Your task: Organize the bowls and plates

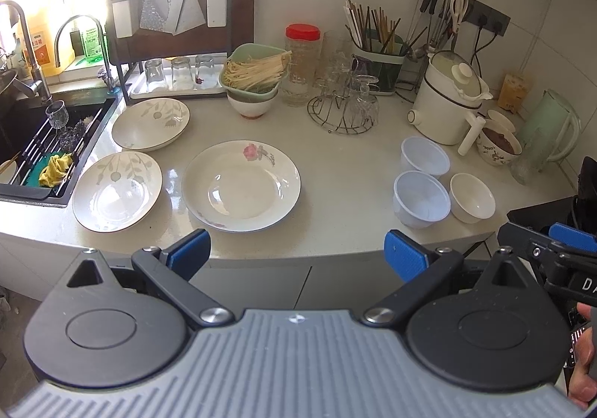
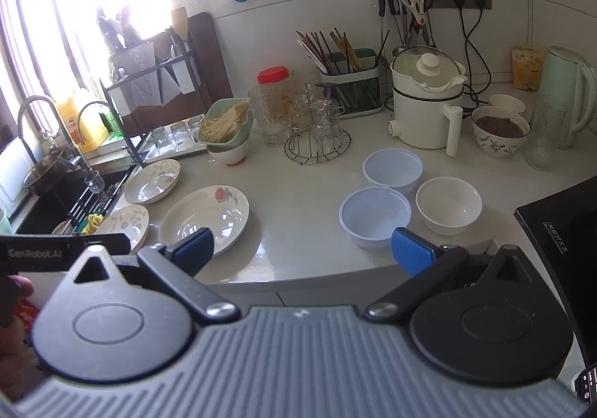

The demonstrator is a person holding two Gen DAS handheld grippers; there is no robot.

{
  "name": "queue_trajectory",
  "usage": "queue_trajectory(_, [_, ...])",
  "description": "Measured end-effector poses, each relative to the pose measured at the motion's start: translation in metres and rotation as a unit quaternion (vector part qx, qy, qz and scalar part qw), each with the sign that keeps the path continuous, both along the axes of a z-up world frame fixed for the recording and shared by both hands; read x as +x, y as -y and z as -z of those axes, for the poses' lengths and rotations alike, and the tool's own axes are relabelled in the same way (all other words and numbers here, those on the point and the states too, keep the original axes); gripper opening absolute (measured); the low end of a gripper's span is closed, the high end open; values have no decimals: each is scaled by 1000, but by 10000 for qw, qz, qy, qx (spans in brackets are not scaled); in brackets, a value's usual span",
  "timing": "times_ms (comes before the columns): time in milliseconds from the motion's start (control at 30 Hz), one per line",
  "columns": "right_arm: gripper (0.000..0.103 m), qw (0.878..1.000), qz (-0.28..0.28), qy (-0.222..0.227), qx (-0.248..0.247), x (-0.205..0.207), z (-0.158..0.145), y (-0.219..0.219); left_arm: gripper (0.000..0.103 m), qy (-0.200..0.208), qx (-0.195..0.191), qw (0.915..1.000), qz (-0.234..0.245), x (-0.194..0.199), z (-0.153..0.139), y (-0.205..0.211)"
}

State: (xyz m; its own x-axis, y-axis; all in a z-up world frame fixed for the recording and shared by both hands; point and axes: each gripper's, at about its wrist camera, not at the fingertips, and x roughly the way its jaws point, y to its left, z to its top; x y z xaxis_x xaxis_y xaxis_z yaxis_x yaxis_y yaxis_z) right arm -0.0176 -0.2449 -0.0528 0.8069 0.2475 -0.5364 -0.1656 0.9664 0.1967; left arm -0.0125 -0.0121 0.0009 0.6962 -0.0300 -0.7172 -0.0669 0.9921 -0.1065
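Three plates lie on the white counter: a rose-patterned plate [image 1: 242,185] [image 2: 204,217] in the middle, a leaf-patterned plate [image 1: 117,190] [image 2: 125,223] at front left, and another leaf-patterned plate [image 1: 150,124] [image 2: 152,181] behind it. Two bluish plastic bowls [image 1: 421,198] [image 1: 425,156] and a white ceramic bowl [image 1: 472,197] [image 2: 448,204] stand apart on the right; the plastic bowls also show in the right wrist view [image 2: 375,216] [image 2: 393,170]. My left gripper [image 1: 296,250] is open and empty before the counter's front edge. My right gripper [image 2: 302,250] is open and empty, near the front plastic bowl.
A sink [image 1: 44,142] with a rack lies at the left. A green bowl of noodles [image 1: 253,73] sits on a white bowl. A glass rack [image 1: 341,108], chopstick holder [image 1: 377,49], white cooker [image 1: 447,97], filled patterned bowl [image 2: 500,131] and kettle [image 2: 567,93] line the back.
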Motion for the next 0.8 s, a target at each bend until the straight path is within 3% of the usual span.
queue_trajectory(800, [103,9999,55,-148,23,-2,5,0,101,-46,4,10000,60,-3,6,4])
